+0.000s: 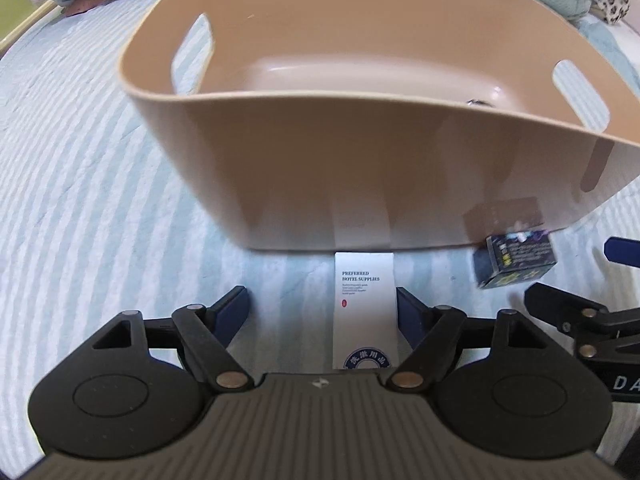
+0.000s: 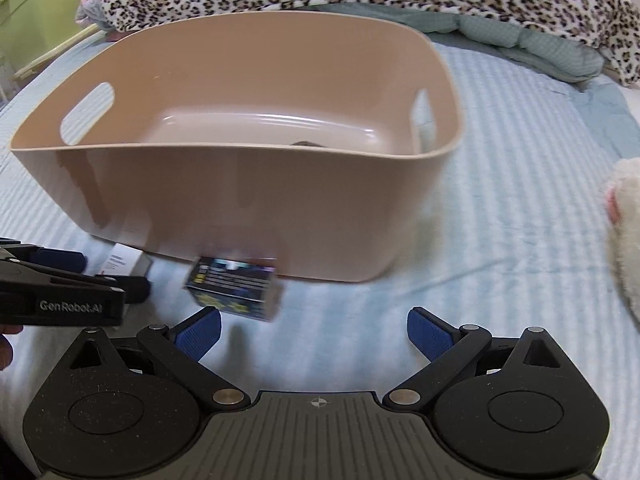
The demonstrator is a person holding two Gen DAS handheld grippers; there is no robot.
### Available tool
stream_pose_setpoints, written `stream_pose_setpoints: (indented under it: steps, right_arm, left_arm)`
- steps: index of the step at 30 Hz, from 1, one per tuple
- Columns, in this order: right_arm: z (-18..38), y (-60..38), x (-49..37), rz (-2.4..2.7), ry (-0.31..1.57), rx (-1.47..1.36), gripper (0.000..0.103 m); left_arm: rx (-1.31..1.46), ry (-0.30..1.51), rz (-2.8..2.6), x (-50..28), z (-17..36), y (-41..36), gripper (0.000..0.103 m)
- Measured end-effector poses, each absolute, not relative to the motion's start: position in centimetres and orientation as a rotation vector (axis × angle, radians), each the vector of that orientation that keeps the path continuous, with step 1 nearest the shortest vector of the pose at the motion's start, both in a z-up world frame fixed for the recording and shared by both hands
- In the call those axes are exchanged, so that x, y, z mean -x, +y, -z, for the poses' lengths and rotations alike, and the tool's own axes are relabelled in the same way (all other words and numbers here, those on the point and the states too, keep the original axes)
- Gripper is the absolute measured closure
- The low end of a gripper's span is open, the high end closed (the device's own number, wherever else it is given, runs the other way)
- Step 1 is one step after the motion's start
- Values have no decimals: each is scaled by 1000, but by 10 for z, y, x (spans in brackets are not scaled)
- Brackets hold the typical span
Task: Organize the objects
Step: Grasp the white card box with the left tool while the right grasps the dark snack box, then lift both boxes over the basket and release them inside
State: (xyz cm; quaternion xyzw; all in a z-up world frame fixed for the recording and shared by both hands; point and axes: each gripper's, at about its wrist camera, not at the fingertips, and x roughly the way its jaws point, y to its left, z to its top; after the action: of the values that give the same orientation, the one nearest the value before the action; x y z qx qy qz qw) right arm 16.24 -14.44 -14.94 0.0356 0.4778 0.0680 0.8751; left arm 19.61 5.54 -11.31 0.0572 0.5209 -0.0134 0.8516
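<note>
The left tool sits low over the bed, its 2 blue-padded fingers spread wide on either side of a flat white paper sachet printed with "PREFERRED HOTEL SUPPLIES". The sachet lies between them, nearer the right pad and apparently not yet pinched, its far end butting the near wall of the large beige plastic tub with handle cut-outs straight ahead. That straddle looks set for a close-and-lift into the tub.

The right tool is likewise spread and holds nothing. A small dark blue printed box rests on the striped blue bed just ahead of its left pad, off-centre, so a shift leftward seems needed before gripping. One small dark item already lies inside the tub.
</note>
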Motion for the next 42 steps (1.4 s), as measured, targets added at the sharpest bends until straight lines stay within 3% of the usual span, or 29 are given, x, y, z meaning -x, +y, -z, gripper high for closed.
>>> stream_pose_setpoints:
  steps: [4, 9, 11, 13, 14, 18, 19, 30, 42]
  right_arm:
    - [153, -133, -168, -162, 1004, -94, 2]
    - [159, -126, -175, -155, 1014, -130, 2]
    - [162, -125, -178, -135, 1015, -135, 3]
    - [164, -125, -179, -123, 1016, -144, 7]
    - [164, -125, -179, -121, 1008, -141, 13]
    - [158, -127, -172, -110, 966, -134, 53]
    - [157, -129, -170, -111, 961, -144, 55]
    - [146, -146, -151, -122, 943, -164, 55]
    - [92, -150, -123, -180, 829, -157, 55]
  left_arm:
    - [-89, 1129, 14, -199, 111, 72, 18]
    - [-93, 1143, 33, -195, 108, 73, 20]
    - [-81, 1139, 32, -193, 108, 74, 23]
    - [-96, 1131, 47, -189, 105, 74, 38]
    - [-103, 1126, 53, -187, 103, 73, 42]
    - [-51, 1123, 38, -183, 97, 81, 70]
    - [-30, 1122, 35, -181, 95, 84, 70]
    - [-23, 1096, 37, -156, 76, 88, 71]
    - [-77, 943, 70, -135, 22, 71, 71]
